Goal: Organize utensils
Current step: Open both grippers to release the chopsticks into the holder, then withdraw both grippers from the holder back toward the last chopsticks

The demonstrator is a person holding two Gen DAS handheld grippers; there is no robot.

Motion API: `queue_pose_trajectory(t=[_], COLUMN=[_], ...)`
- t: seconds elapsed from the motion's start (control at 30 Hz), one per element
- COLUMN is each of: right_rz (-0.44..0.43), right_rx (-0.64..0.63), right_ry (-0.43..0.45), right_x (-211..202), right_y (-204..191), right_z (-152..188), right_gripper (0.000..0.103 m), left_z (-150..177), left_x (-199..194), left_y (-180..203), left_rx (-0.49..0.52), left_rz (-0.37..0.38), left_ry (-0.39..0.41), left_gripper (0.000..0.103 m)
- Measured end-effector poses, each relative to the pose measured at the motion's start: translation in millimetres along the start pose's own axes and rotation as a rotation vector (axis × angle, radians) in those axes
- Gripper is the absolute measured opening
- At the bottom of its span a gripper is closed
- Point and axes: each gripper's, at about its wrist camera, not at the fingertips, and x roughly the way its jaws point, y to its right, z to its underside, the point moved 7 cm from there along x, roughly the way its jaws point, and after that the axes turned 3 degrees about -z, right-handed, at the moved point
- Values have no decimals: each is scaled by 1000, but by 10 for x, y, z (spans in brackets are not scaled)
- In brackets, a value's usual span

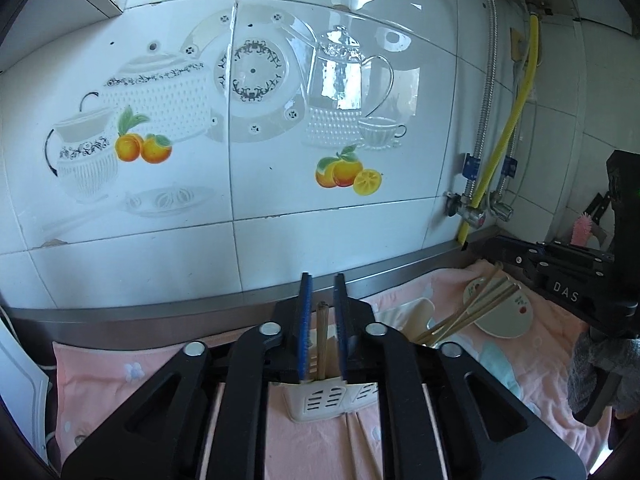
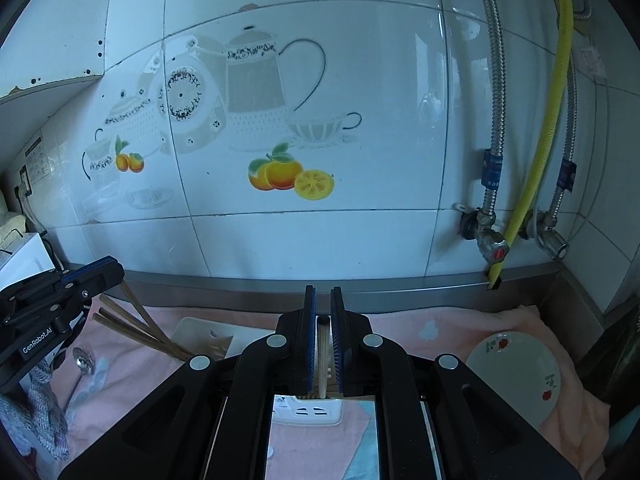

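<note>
My left gripper (image 1: pixel 323 280) has its blue-padded fingers narrowly apart with a wooden chopstick (image 1: pixel 322 332) standing between them, its lower end in a white slotted utensil holder (image 1: pixel 324 400). My right gripper (image 2: pixel 323 292) likewise has a wooden chopstick (image 2: pixel 322 356) between its fingers, above the white holder (image 2: pixel 308 410). Several more chopsticks (image 1: pixel 468 308) lean out of the holder to the right; they also show in the right wrist view (image 2: pixel 136 328). Whether the pads press the sticks is unclear.
A pink towel (image 1: pixel 120 368) covers the counter. A small flowered plate (image 2: pixel 516 372) lies at the right. A metal spoon (image 2: pixel 82 364) lies at the left. Tiled wall (image 1: pixel 280 120) stands close ahead, with pipes and a yellow hose (image 2: pixel 536 152) at right.
</note>
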Motion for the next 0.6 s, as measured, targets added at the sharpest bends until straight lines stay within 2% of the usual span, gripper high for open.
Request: queue_pose_trajectory(t=[0.1,0.17,0.23,0.3,0.37,0.47,0.53,0.6], right_rz=[9,16,19,18,18,11,14,20], right_rx=[-9,-18,-22,-22,-19,-22,-35,-55], right_ry=[13,20,28,32,45,59,71,80], right_x=[-103,-185,-260,-304,-412,-584,-704,-822], right_y=[2,-3,-8,-8,-14,-46,-77,-129], right_z=[-18,-23,-21,-19,-10,37,86,162], right_gripper=[20,23,26,35,36,48,53,59], left_z=[-8,-15,-12,-11,10,74,134,224], left_x=[-113,-211,-332,-433,-550,-753,-864,-989], left_y=[-9,-10,-11,-10,-15,-22,-30,-46], left_rx=[2,2,4,4,1,9,13,19], left_rz=[-3,-2,-12,-14,-18,-26,-36,-37], left_ry=[15,28,44,58,69,93,102,111], left_gripper=[23,29,42,48,55,66,77,79])
